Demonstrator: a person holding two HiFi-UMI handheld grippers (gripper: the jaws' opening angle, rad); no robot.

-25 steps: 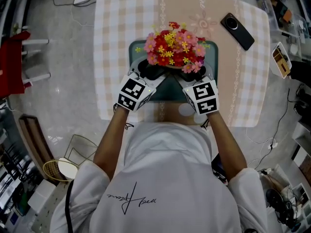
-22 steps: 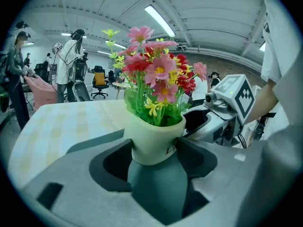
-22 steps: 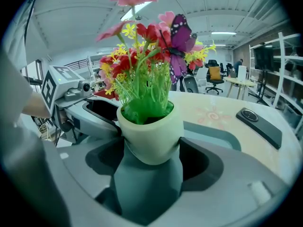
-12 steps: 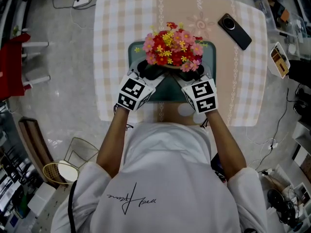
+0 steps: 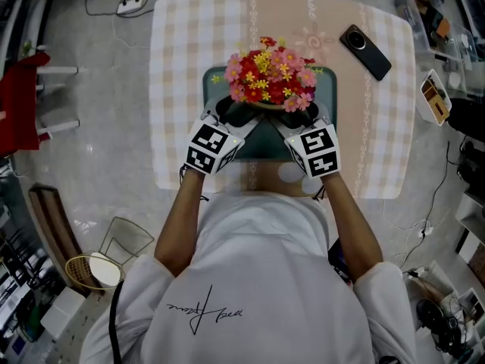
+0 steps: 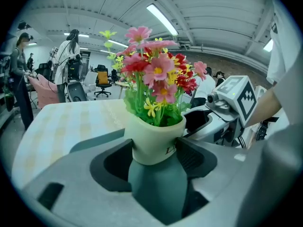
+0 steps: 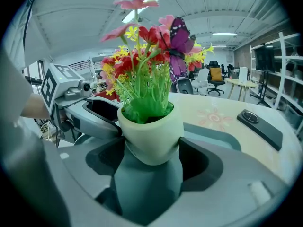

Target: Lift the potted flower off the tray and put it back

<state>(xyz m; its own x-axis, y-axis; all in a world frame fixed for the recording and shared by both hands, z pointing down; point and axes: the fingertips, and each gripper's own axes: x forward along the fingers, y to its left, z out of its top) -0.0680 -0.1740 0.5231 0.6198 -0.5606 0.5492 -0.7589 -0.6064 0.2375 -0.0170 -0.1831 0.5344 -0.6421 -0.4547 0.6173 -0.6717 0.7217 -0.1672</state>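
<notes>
Only the table (image 5: 189, 51) a touch lower in the head view.

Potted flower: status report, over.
Left claw and right claw both shut on the potted flower. Upright over tray; lift-off unclear. Phone off to the side, well clear.

In the head view the blooms of the potted flower (image 5: 270, 77) are covering its pot, the middle of the tray (image 5: 213, 91) and the front tips of the left claw (image 5: 236, 113) and right claw (image 5: 298, 121). In both gripper views each claw's own body is blocking the pot's base, leaving contact with the tray unclear. Distant people (image 6: 70, 47) are showing too small to make out.
</notes>
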